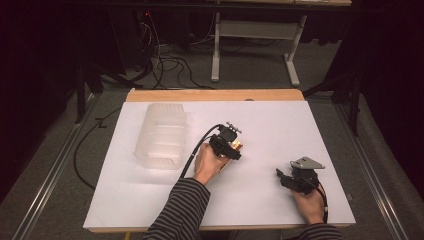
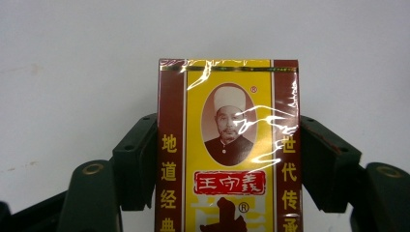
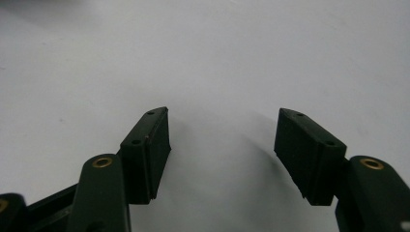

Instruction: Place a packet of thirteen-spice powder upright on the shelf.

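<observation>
A small yellow-and-maroon cardboard box wrapped in glossy film [image 2: 227, 150], printed w/ a portrait oval and red label, is seen lying on the white tabletop [image 1: 270, 125], near the middle, in the left gripper view. It is clamped by the left gripper [image 2: 227, 159]: both black pads are pressed flat against the box's long maroon sides, no gap visible. In the high view the left gripper [image 1: 231, 145] is seen slightly right of centre, w/ a bit of the box's gold edge [image 1: 239, 145] just showing under it.

Step in hand, as judged: the grasp is made, lift not yet begun, since the box looks flat on the surface. Next move is likely a straight lift, then a carry toward the translucent ribbed plastic container [image 1: 161, 135] lying well apart at the left; film is slick, so grip pressure should be held and tilt avoided.

The right gripper [image 3: 222, 140] is rested on the table near the right front, jaws wide apart, nothing between them; in the high view it [image 1: 296, 178] is held by the person's right hand.

Beyond: a wooden strip at the table's far edge [image 1: 215, 95], grey carpet, loose black cables [image 1: 170, 62], a grey frame stand [image 1: 250, 30], dark surroundings.
</observation>
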Demonstrator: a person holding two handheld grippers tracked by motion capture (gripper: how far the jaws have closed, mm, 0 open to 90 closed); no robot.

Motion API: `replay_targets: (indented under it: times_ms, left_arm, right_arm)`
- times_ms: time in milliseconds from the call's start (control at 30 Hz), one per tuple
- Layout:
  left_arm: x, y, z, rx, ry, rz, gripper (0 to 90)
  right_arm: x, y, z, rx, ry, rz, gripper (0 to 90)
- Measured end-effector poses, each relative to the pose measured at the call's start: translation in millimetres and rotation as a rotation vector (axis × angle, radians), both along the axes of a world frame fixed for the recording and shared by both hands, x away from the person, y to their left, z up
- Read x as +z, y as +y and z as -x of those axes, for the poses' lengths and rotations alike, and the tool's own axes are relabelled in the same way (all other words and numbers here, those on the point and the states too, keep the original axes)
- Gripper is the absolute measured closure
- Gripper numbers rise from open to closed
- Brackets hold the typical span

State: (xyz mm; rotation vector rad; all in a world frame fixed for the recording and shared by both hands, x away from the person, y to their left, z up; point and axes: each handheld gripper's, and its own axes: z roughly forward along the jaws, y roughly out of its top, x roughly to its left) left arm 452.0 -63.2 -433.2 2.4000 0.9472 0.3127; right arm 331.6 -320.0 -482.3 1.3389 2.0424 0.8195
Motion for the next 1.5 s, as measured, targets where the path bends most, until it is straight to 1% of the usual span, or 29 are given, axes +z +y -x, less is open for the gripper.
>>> replay_targets:
  times_ms: [133, 433, 467, 500, 600, 900, 1100, 1233, 1333, 1500]
  left_arm:
    - [3.5, 4.8, 4.7, 0.003, -0.011, 0.023, 32.6]
    - [10.4, 11.0, 10.1, 0.003, -0.039, 0.037, 32.6]
    - [10.5, 11.5, 10.6, -0.001, -0.039, 0.047, 32.6]
    - [11.5, 12.6, 11.5, 0.004, -0.042, 0.040, 32.6]
    - [13.0, 14.5, 13.0, 0.004, -0.049, 0.041, 32.6]
    - [22.1, 24.2, 18.6, 0.012, -0.076, 0.056, 32.6]
    - [25.7, 30.2, 20.7, 0.019, -0.083, 0.058, 32.6]
    - [29.1, 35.5, 22.6, 0.029, -0.093, 0.077, 32.6]
    - [31.5, 38.4, 23.4, 0.029, -0.096, 0.076, 32.6]
    - [35.7, 45.2, 23.3, 0.043, -0.098, 0.093, 32.6]
  right_arm:
    - [0.0, 0.1, 0.0, 0.000, 0.000, 0.000, 38.0]
    - [0.0, 0.0, 0.0, 0.000, 0.000, 0.000, 38.0]
    - [0.0, 0.1, 0.0, 0.000, 0.000, -0.001, 38.0]
    - [0.0, 0.0, 0.0, 0.000, 0.000, -0.001, 38.0]
    - [0.0, 0.1, 0.0, 0.000, 0.000, -0.001, 38.0]
    - [0.0, 0.1, 0.0, -0.001, 0.001, -0.002, 38.0]
    - [0.1, -0.2, -0.1, 0.000, 0.001, -0.001, 38.0]
    - [0.2, -0.4, -0.2, -0.001, 0.006, -0.005, 38.0]
    - [0.2, -0.3, -0.2, -0.003, 0.006, -0.006, 37.9]
    - [0.0, 0.0, -0.2, -0.002, 0.001, -0.005, 37.9]
